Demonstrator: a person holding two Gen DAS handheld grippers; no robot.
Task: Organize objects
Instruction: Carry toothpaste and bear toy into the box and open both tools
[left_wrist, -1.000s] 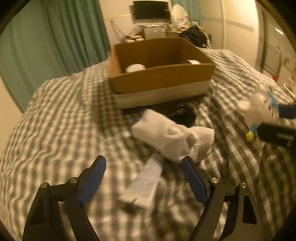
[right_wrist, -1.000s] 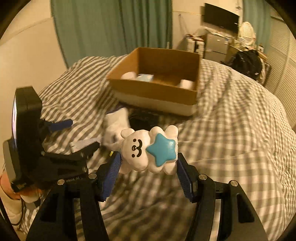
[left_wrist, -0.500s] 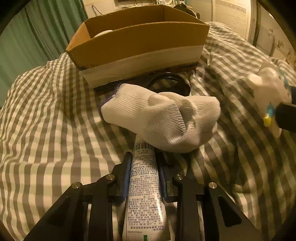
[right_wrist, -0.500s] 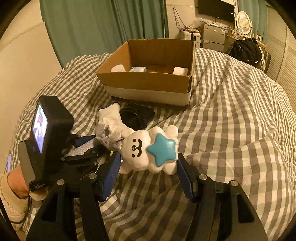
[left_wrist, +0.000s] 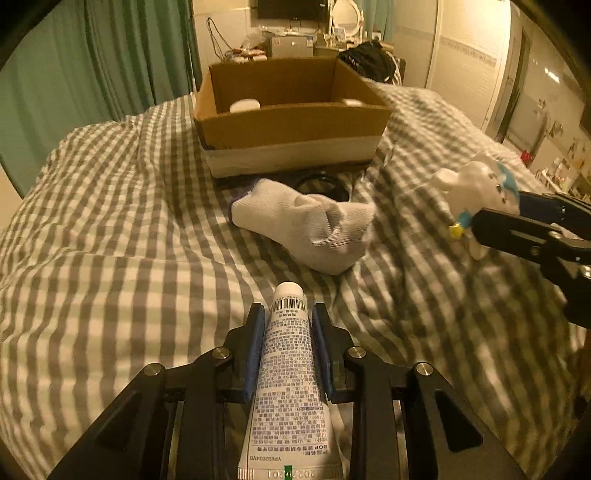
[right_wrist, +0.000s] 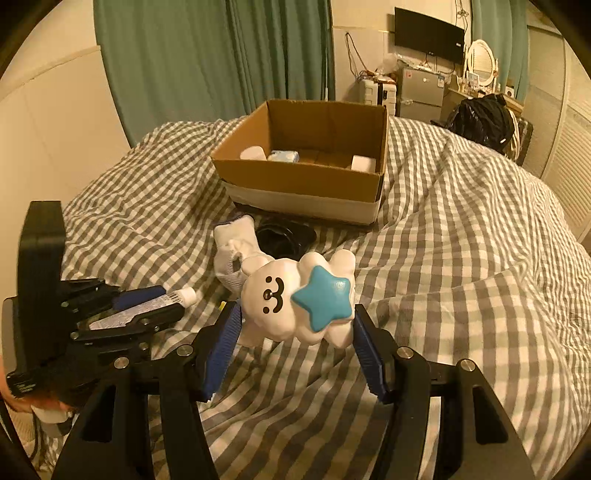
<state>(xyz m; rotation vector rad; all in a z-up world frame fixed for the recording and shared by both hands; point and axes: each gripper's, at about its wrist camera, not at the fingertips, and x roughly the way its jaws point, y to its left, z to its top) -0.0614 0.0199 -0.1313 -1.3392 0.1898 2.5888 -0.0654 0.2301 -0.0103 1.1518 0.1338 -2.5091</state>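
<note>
My left gripper (left_wrist: 289, 317) is shut on a white tube (left_wrist: 288, 373) with printed text, cap pointing forward, held above the checked bedspread. It also shows in the right wrist view (right_wrist: 147, 306). My right gripper (right_wrist: 295, 321) is shut on a white cloud toy with a blue star (right_wrist: 299, 295), seen too in the left wrist view (left_wrist: 476, 188). A white sock (left_wrist: 306, 225) lies on the bed ahead of the left gripper. An open cardboard box (left_wrist: 291, 125) stands beyond it, holding a few small white items (right_wrist: 255, 152).
A black ring-shaped object (left_wrist: 321, 182) lies between the sock and the box. The checked bedspread (left_wrist: 110, 221) covers the bed. Green curtains (right_wrist: 221, 55) hang behind. A black bag (right_wrist: 480, 118) and furniture stand at the far wall.
My left gripper, shut on the tube, has lifted it and pulled back from the sock. My right gripper holds the cloud toy as before, a little higher.
</note>
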